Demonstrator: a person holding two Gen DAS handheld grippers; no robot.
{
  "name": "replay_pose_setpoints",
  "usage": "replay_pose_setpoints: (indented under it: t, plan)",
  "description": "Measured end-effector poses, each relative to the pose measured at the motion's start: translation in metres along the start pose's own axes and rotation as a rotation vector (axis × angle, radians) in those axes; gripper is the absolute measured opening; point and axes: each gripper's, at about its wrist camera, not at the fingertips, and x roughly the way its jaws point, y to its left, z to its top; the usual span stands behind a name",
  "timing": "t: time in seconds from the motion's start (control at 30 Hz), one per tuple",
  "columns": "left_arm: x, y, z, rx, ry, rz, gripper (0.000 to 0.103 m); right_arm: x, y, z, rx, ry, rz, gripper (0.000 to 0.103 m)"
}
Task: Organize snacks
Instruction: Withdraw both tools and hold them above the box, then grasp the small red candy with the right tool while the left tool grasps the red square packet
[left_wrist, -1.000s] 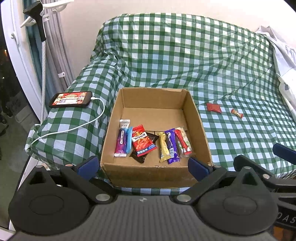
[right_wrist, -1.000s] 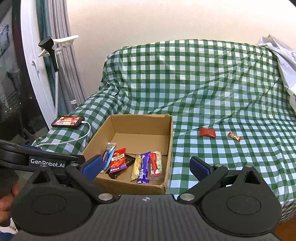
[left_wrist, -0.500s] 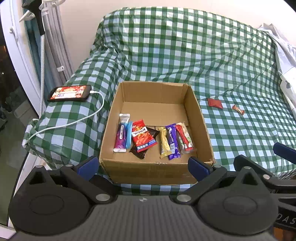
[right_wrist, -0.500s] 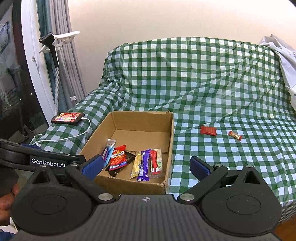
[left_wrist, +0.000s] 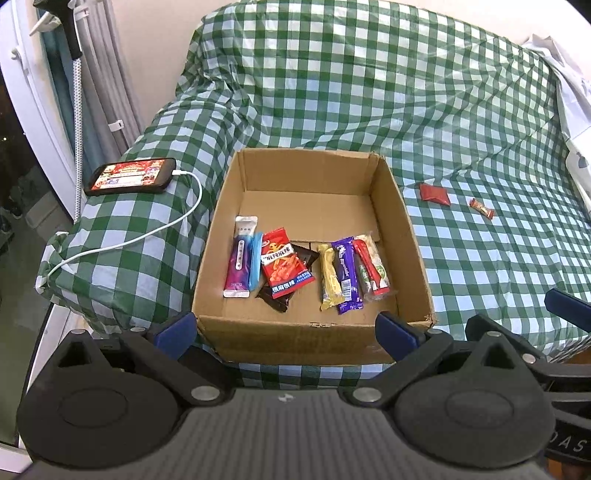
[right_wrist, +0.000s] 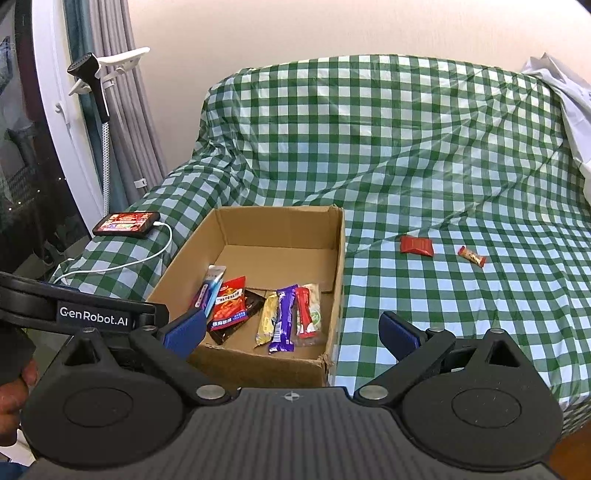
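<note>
1. The left gripper has its two blue fingers wide apart and holds nothing; it hangs in front of the near wall of the cardboard box.
2. The right gripper is also spread wide and empty. Its left finger stands before the near left corner of the box, and its right finger is over the checked cloth just right of the box.
3. The box is open on top and sits on the green and white checked cloth.
4. Inside, near the front, lie the snacks: a purple and white stick pack at the left, a red packet on top of a dark wrapper, then a yellow bar, a purple bar and a red and white bar side by side.
5. The back half of the box floor is bare.
6. Two snacks are outside, on the cloth to the right of the box: a flat red packet and, near it, a small wrapped candy.
7. A phone with a white cable lies on the cloth left of the box.
8. Part of a person's hand shows at the left edge of the right wrist view.
</note>
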Motion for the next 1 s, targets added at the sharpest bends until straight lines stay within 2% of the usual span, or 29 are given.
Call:
replay_pose_setpoints:
  t: [0.67, 1.0]
  plan:
    - [0.035, -0.038, 0.014, 0.072, 0.078, 0.014, 0.103, 0.027, -0.037, -0.005, 0.101, 0.046, 0.002, 0.099]
    - [0.061, -0.08, 0.024, 0.17, 0.126, -0.022, 0.103, 0.038, -0.076, -0.011, 0.192, 0.074, -0.056, 0.099]
